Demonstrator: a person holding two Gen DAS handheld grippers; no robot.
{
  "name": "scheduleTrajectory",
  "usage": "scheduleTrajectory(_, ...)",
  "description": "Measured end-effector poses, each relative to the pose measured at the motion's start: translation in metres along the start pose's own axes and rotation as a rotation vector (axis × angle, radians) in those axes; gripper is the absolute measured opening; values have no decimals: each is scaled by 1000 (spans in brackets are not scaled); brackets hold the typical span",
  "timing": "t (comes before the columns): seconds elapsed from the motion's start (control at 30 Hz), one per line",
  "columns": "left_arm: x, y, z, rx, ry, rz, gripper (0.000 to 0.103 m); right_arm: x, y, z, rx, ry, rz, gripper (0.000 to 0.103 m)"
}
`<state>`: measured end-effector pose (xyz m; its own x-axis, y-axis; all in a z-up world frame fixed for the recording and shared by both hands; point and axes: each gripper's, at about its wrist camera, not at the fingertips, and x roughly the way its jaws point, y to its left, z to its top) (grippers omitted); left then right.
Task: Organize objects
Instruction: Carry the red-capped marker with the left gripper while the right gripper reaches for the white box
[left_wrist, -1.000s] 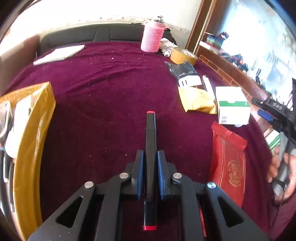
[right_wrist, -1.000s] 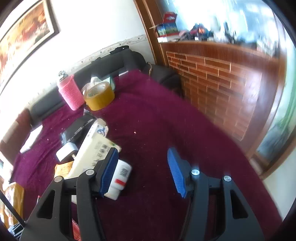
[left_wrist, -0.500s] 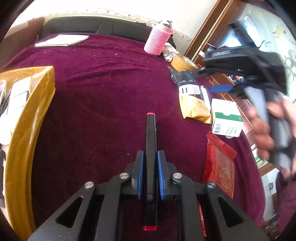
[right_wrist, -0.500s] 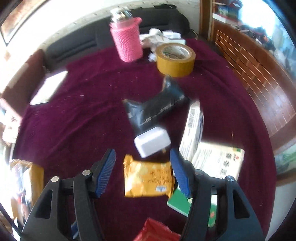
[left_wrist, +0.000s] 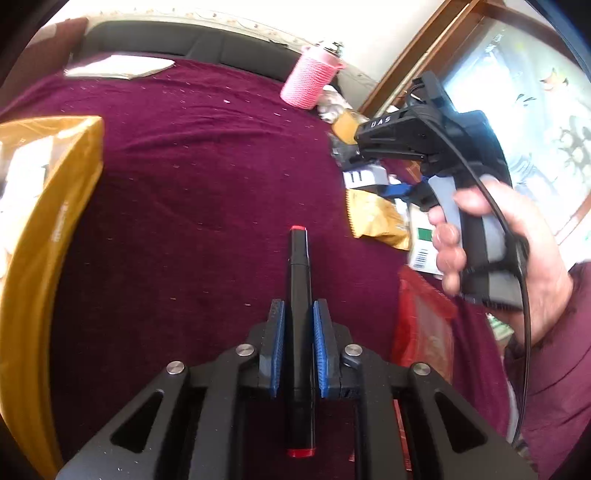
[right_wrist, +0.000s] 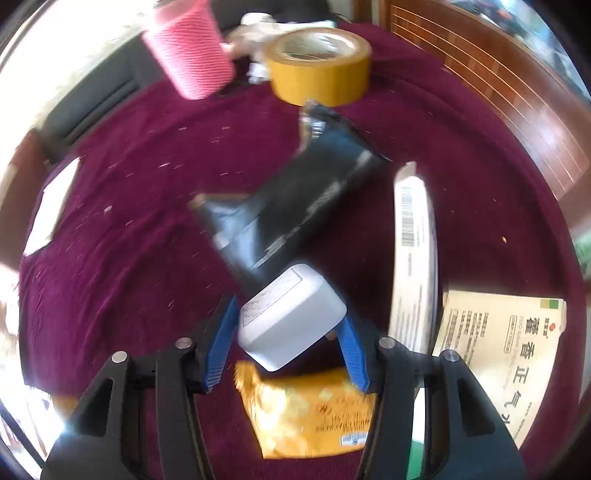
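The right gripper has swung over from the bed's brick-wall edge; its jaws are closing around a white charger. Left gripper pinches a marker. "DAS" marks the right gripper.

Left gripper: jaws clamped, angled downward; right gripper: hand-held, steeply downward, jaws closing.

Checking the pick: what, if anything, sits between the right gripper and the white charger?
Nothing visible. The white charger already sits between the closing pads of the right gripper, atop the black pouch and beside the yellow snack packet.
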<state>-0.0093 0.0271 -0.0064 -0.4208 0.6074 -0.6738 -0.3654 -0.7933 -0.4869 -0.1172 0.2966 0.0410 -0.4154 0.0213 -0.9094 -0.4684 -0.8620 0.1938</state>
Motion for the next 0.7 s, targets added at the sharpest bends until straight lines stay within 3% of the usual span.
scheduleTrajectory(0.17, -10, -6, -1, 36, -60, -18, 11, -46, -3, -32, -75, -56, 157, 51)
scheduleTrajectory(0.3, -25, -20, -4, 99, -130, 15, 11, -86, -4, -66, -174, -98, 241, 51)
scheduleTrajectory(0.43, -43, -25, -9, 110, -148, 69, 8, -107, -4, -94, -222, -122, 337, 51)
scheduleTrajectory(0.6, -32, -26, -11, 98, -30, 125, 11, -119, -8, -121, -261, -159, 367, 51)
scheduleTrajectory(0.7, -18, -30, -10, 122, 34, 130, 22, -117, -20, -131, -235, -145, 413, 51)
